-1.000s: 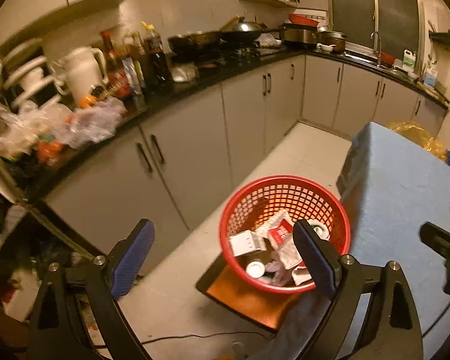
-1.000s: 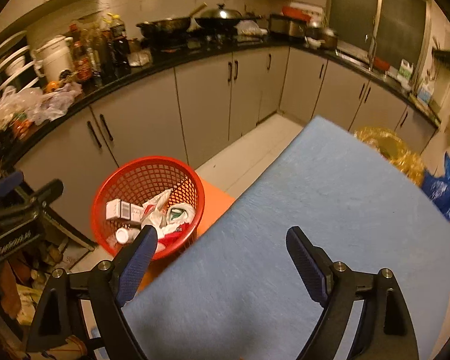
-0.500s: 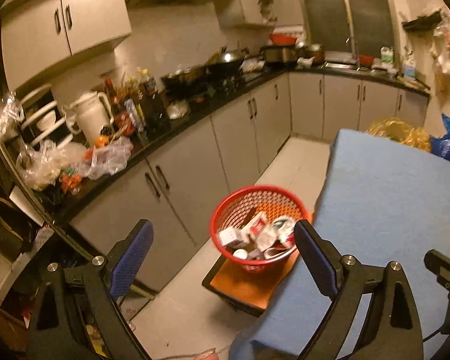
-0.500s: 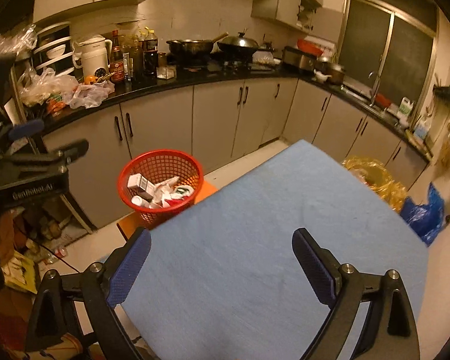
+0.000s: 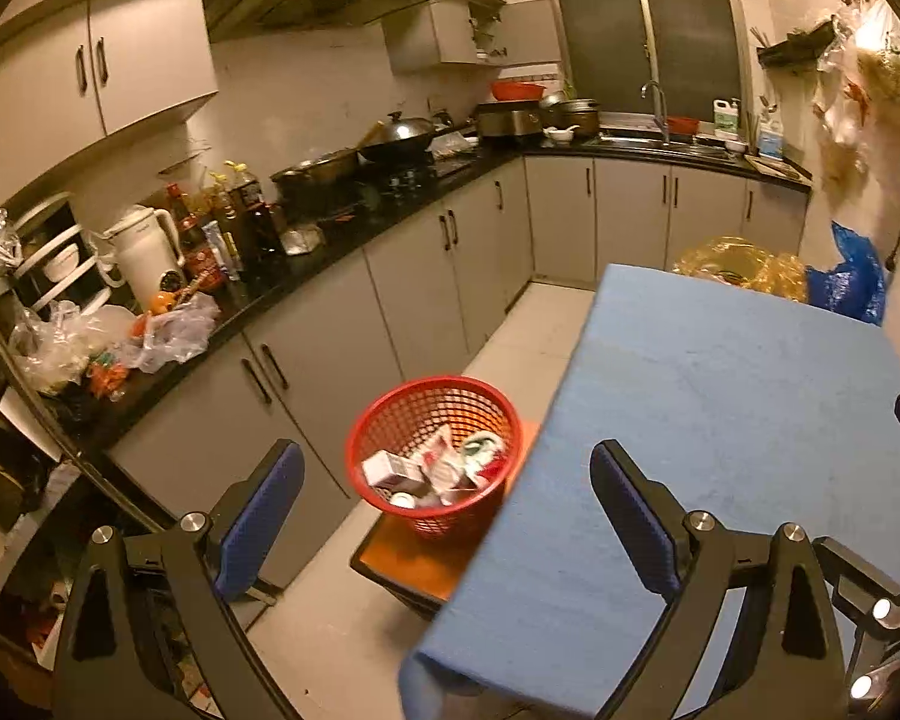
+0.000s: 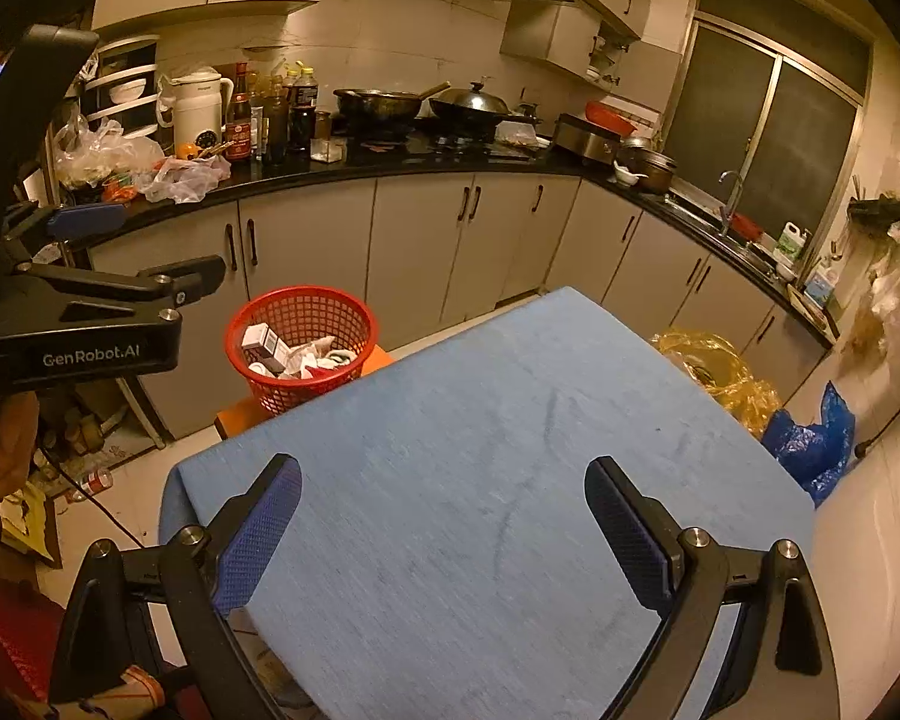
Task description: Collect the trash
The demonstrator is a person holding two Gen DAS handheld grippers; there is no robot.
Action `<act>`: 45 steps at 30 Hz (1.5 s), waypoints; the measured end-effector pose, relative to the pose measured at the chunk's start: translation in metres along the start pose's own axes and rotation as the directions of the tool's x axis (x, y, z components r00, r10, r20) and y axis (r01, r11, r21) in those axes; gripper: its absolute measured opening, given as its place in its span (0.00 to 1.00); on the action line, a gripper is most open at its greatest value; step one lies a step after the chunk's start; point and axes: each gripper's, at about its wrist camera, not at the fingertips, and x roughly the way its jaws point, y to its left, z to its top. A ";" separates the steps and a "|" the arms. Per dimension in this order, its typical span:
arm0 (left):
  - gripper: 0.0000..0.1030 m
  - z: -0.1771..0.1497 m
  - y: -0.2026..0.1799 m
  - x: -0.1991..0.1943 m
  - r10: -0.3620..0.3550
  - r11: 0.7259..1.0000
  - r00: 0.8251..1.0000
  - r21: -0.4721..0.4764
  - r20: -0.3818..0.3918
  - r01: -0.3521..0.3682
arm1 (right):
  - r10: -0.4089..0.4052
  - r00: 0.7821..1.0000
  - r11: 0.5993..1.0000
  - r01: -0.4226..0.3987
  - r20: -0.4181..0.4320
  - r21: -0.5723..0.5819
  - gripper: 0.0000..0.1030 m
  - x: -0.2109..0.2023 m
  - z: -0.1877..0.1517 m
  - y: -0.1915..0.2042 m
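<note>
A red mesh basket [image 5: 384, 420] holds several pieces of trash [image 5: 435, 468]: small boxes, wrappers, a bottle cap end. It stands on an orange stool [image 5: 414, 558] beside the blue-covered table [image 5: 720, 396]. It also shows in the right wrist view [image 6: 330, 306]. My left gripper [image 5: 447, 516] is open and empty, held high and back from the basket. My right gripper [image 6: 444, 525] is open and empty above the near end of the table [image 6: 480, 450]. The left gripper [image 6: 144, 255] also shows at the left edge of the right wrist view.
Grey kitchen cabinets [image 5: 426, 276] with a black counter [image 6: 390, 165] full of bottles, pans and plastic bags run along the far side. A yellow bag [image 6: 720, 372] and a blue bag [image 6: 810, 450] lie past the table's far end. Clutter lies on the floor at left [image 6: 78, 438].
Both grippers have pulled back and up from the basket. The basket and table look smaller and farther. Both stay open and empty.
</note>
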 end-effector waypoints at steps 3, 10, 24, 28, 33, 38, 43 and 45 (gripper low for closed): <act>0.93 -0.001 -0.007 -0.002 -0.014 1.000 1.000 -0.003 0.003 0.014 | -0.003 1.000 1.000 0.003 -0.012 0.001 0.95 -0.001 -0.005 -0.001; 0.93 -0.005 -0.019 -0.003 -0.016 1.000 1.000 0.012 0.003 0.015 | 0.000 1.000 1.000 0.000 -0.029 0.003 0.95 -0.003 -0.012 -0.005; 0.93 -0.004 -0.021 -0.006 0.015 1.000 1.000 0.018 -0.008 -0.015 | 0.022 0.999 1.000 -0.022 -0.030 0.015 0.95 -0.003 -0.016 -0.006; 0.93 -0.005 -0.021 -0.008 0.024 1.000 1.000 0.014 -0.012 -0.024 | 0.032 0.999 0.999 -0.031 -0.026 0.008 0.95 -0.004 -0.016 -0.005; 0.93 -0.006 -0.019 -0.012 0.042 0.999 0.999 0.007 -0.012 -0.042 | 0.047 0.999 0.999 -0.047 -0.023 -0.002 0.95 -0.005 -0.016 -0.003; 0.93 -0.009 -0.018 -0.015 0.054 0.999 0.998 0.000 -0.019 -0.054 | 0.060 0.998 0.998 -0.060 -0.023 -0.009 0.95 -0.003 -0.016 -0.002; 0.93 -0.012 -0.016 -0.016 0.065 0.998 0.998 -0.008 -0.026 -0.065 | 0.069 0.997 0.997 -0.069 -0.027 -0.021 0.95 -0.002 -0.016 0.002; 0.93 -0.012 -0.015 -0.015 0.067 0.998 0.997 -0.015 -0.029 -0.068 | 0.072 0.997 0.997 -0.073 -0.029 -0.026 0.95 -0.001 -0.016 0.003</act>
